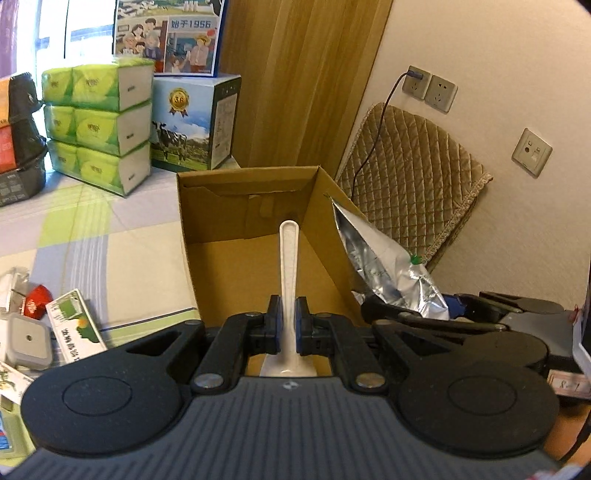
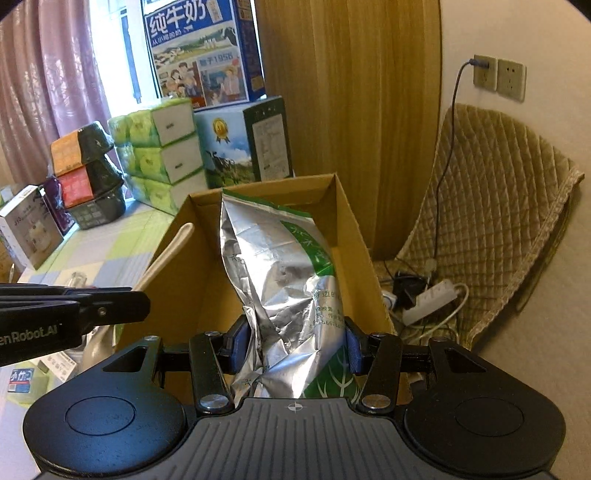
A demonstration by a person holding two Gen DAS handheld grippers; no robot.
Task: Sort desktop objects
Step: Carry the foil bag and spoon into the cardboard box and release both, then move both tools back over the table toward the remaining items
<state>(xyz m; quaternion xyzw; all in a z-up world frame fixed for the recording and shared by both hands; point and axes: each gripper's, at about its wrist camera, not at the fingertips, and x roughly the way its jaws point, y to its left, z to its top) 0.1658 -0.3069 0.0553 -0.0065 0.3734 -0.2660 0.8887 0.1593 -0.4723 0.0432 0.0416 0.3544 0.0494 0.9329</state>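
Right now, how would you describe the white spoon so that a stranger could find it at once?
Find the open cardboard box at the table's edge. The left gripper holds a long white plastic spoon over it. The silver foil bag nearby is crinkled; the spoon is smooth and slim.

Both grippers, left gripper and right gripper: black linkage arms, blue finger pads, silver screws, ribbed grey housing

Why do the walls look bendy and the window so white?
In both views the fisheye lens curves straight edges near the borders and darkens the corners. In the left wrist view the window is washed out by daylight; in the right wrist view it glares too, and the foil bag shines with bright reflections.
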